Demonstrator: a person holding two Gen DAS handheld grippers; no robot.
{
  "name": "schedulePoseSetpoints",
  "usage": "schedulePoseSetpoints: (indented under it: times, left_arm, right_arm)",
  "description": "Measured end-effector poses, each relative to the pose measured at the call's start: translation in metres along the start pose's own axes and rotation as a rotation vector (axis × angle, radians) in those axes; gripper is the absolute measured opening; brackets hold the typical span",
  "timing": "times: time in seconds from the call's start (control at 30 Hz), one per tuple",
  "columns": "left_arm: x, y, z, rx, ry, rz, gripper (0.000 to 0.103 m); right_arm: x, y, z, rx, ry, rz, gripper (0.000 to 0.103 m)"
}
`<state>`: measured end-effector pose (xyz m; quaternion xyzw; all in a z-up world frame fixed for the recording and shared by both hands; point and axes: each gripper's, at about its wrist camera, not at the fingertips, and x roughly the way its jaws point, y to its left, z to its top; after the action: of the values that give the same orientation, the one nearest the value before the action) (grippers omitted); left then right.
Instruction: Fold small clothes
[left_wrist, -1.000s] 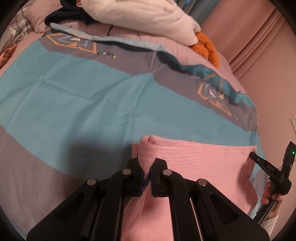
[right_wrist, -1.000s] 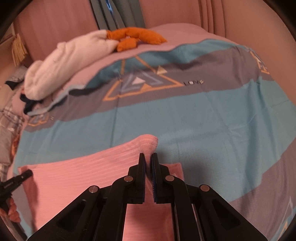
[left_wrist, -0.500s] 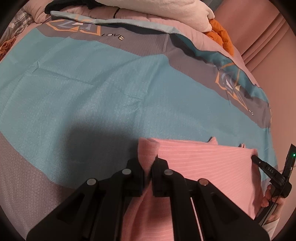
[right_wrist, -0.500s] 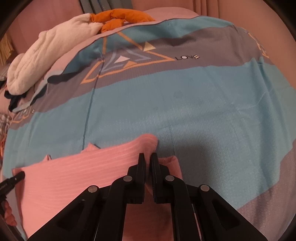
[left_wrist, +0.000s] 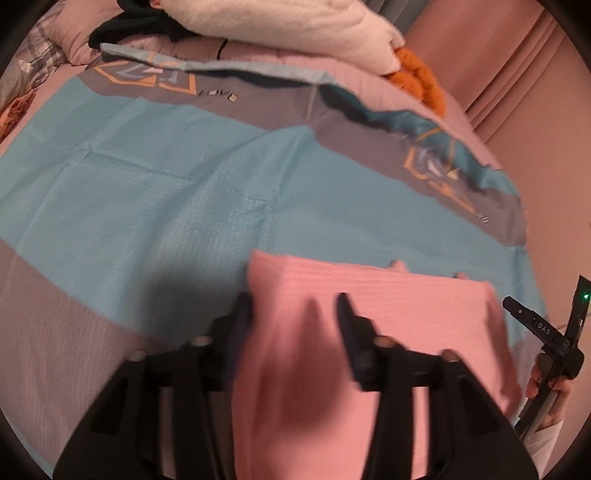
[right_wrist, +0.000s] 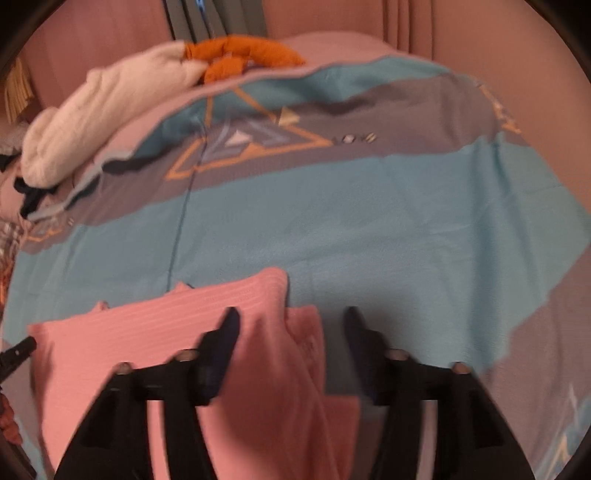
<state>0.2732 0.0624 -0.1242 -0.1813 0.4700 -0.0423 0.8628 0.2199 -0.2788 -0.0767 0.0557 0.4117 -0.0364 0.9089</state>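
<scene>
The pink garment (left_wrist: 369, 317) lies folded on the near part of the bedspread (left_wrist: 147, 192). Left gripper (left_wrist: 295, 306) and right gripper (right_wrist: 291, 317) both stand released, jaws spread over its far corners. Lift straight away so neither finger drags the fold.

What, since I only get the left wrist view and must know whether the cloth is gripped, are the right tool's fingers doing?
Observer: The right tool is open, its fingers spread wide.
Operator: Is the pink cloth between them?
Observer: A corner of the pink cloth lies between the fingers, not pinched.
Operator: Are the edges lined up there?
Observer: No. A lower layer sticks out to the right of the top one, onto the bedspread.
</scene>
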Motion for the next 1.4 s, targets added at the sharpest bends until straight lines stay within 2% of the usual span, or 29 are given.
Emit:
schedulePoseSetpoints:
  times: [0.17,0.3,0.53,0.63,0.9,1.0,1.13,1.2,1.33,1.4]
  left_arm:
    - [-0.032,-0.001,-0.026,-0.008,-0.003,-0.032,0.070]
    - [-0.044,0.000,-0.052,-0.016,0.019,-0.057,0.071]
    - [-0.047,0.002,-0.107,-0.031,0.073,-0.051,0.071]
    - [-0.046,0.002,-0.120,-0.038,0.088,-0.049,0.070]
    - [-0.044,0.001,-0.144,-0.079,0.125,-0.079,0.070]
    - [-0.046,0.003,-0.152,-0.089,0.117,-0.093,0.070]
    - [-0.045,0.004,-0.153,-0.126,0.109,-0.118,0.069]
    - [-0.042,0.004,-0.150,-0.161,0.107,-0.146,0.068]
    - [-0.029,0.000,-0.144,-0.221,0.109,-0.219,0.055]
    - [-0.025,-0.004,-0.140,-0.221,0.102,-0.226,0.048]
  right_arm:
    - [-0.047,-0.023,-0.018,0.052,-0.046,0.008,0.062]
    - [-0.065,-0.043,-0.050,0.127,-0.037,0.013,0.064]
    - [-0.067,-0.045,-0.106,0.191,0.035,0.073,0.064]
    - [-0.069,-0.039,-0.124,0.204,0.052,0.077,0.064]
    - [-0.072,-0.024,-0.152,0.220,0.072,0.087,0.064]
    - [-0.065,-0.019,-0.159,0.227,0.102,0.141,0.064]
    - [-0.058,-0.015,-0.159,0.247,0.092,0.188,0.064]
    - [-0.054,-0.016,-0.155,0.274,0.084,0.214,0.064]
    - [-0.041,-0.019,-0.145,0.343,0.057,0.290,0.063]
    - [-0.036,-0.020,-0.145,0.369,0.059,0.301,0.056]
